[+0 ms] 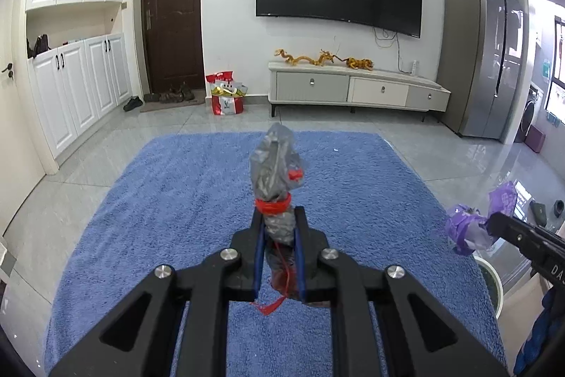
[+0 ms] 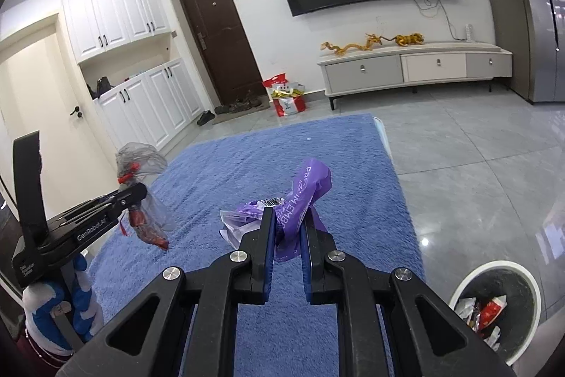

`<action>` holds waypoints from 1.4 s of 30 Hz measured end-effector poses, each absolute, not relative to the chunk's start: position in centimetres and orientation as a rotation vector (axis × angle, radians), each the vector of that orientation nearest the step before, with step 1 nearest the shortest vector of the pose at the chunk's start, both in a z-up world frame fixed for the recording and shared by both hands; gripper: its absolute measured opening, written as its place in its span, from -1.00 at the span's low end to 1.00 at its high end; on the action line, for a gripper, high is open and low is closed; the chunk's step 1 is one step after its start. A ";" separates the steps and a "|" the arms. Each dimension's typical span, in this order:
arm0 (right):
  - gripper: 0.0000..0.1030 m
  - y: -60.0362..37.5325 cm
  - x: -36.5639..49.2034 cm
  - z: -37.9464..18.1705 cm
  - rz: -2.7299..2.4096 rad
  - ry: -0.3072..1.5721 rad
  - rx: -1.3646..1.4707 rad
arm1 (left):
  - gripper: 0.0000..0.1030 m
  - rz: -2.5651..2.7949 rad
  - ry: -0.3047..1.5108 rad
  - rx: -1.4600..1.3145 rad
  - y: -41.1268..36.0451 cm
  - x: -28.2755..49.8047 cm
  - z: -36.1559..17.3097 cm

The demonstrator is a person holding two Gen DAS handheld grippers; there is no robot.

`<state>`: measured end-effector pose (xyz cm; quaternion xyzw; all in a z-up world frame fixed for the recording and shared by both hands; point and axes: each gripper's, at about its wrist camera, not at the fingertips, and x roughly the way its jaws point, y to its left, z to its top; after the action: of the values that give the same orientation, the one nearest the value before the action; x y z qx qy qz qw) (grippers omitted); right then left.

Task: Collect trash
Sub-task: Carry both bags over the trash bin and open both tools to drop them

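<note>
My left gripper (image 1: 279, 212) is shut on a clear grey bag (image 1: 277, 165) tied with red string, held up over the blue rug (image 1: 176, 200). From the right wrist view the same left gripper (image 2: 139, 191) shows at the left with the grey bag (image 2: 141, 161) and red contents hanging below it. My right gripper (image 2: 289, 216) is shut on a crumpled purple plastic bag (image 2: 307, 193) with white lettering. In the left wrist view the right gripper (image 1: 494, 223) enters from the right edge with the purple bag (image 1: 466, 228). A white round trash bin (image 2: 494, 299) holding wrappers stands at the lower right.
A blue rug (image 2: 247, 165) lies on a glossy grey tile floor. A TV stand (image 1: 356, 87) sits against the far wall under a wall TV, a red shopping bag (image 1: 226, 94) by the brown door, a tall fridge (image 1: 480, 59) at right. A gloved hand (image 2: 63, 302) holds the left gripper.
</note>
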<state>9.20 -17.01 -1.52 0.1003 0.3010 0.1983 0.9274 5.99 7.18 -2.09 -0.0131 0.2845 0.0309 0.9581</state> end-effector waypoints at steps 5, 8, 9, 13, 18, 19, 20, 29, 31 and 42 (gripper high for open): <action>-0.74 -17.5 8.4 -1.2 0.397 0.602 0.213 | -0.73 0.075 0.554 0.001 6.5 5.0 -1.6; -0.75 -17.8 8.0 -1.0 0.391 0.590 0.217 | -0.73 0.085 0.538 0.019 6.0 4.6 -1.2; -0.74 -18.0 7.8 -1.0 0.389 0.586 0.220 | -0.73 0.086 0.534 0.024 5.8 4.5 -1.0; -0.75 -19.3 7.6 -1.0 0.378 0.570 0.238 | -0.73 0.083 0.518 0.058 4.2 4.2 -0.6; -0.74 -21.6 7.1 -1.4 0.344 0.553 0.265 | -0.73 0.053 0.532 0.097 1.5 4.6 -0.8; -0.74 -22.2 6.9 -1.6 0.333 0.550 0.271 | -0.73 0.045 0.536 0.106 0.9 4.7 -0.9; -0.74 -22.8 6.8 -1.7 0.322 0.548 0.278 | -0.73 0.036 0.540 0.113 0.5 4.9 -1.0; -0.74 -31.2 5.2 -4.6 0.172 0.545 0.380 | -0.73 -0.137 0.630 0.176 -7.3 7.2 -3.0; -0.74 -33.3 4.9 -5.4 0.126 0.556 0.402 | -0.73 -0.215 0.668 0.173 -9.6 7.9 -3.7; -0.73 -43.1 4.6 -12.4 -0.142 0.685 0.469 | -0.73 -0.568 0.895 0.178 -23.5 12.9 -8.0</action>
<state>4.62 -43.08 -12.36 0.2278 0.3323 -0.0688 0.9127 12.85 -23.55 -8.03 0.0848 0.4264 -0.2703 0.8590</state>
